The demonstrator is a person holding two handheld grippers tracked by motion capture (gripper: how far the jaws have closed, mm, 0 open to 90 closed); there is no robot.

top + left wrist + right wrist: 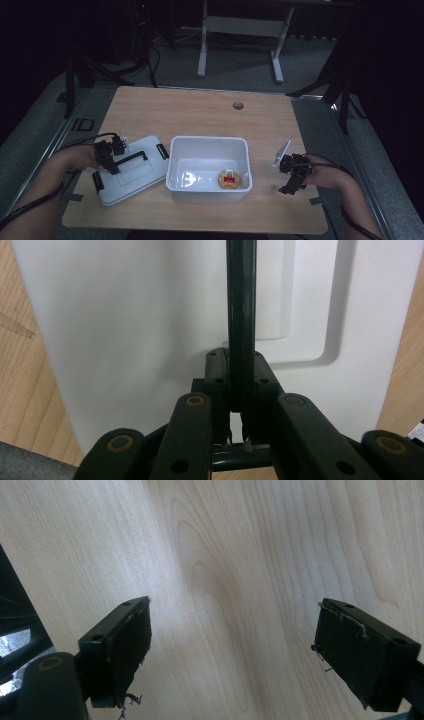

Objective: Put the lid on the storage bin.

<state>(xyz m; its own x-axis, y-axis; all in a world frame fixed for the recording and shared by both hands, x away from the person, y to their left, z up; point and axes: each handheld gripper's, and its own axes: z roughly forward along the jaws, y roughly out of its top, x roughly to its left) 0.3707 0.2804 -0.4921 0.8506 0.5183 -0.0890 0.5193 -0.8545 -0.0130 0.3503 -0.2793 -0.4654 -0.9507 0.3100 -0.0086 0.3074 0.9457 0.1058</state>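
So from where I'm standing it looks like the box is about to get closed up, but it's not there yet. The left gripper [111,159] has its jaws pinched tight on the black handle [241,315] of the white lid [131,170], and in the left gripper view you can see the bar running straight up out from between the jaws, with the lid's white top spread out right behind and on both sides of it. The lid is lying flat on the wooden table [200,112], just off to the side of the white bin [209,169] and not over it (looks like their edges nearly touch, hard to say for sure).

The bin is open, and there's a small round yellowish thing with a red label [229,179] sitting in its bottom corner, so the loading part seems done to me.

The right gripper [294,174] isn't doing anything: jaws spread wide, nothing between them but bare table grain, on the far side of the bin from the lid.

What's left, I'd guess: lift the lid by that handle, carry it across, set it down square on the bin and probably snap the black side latches [161,151].
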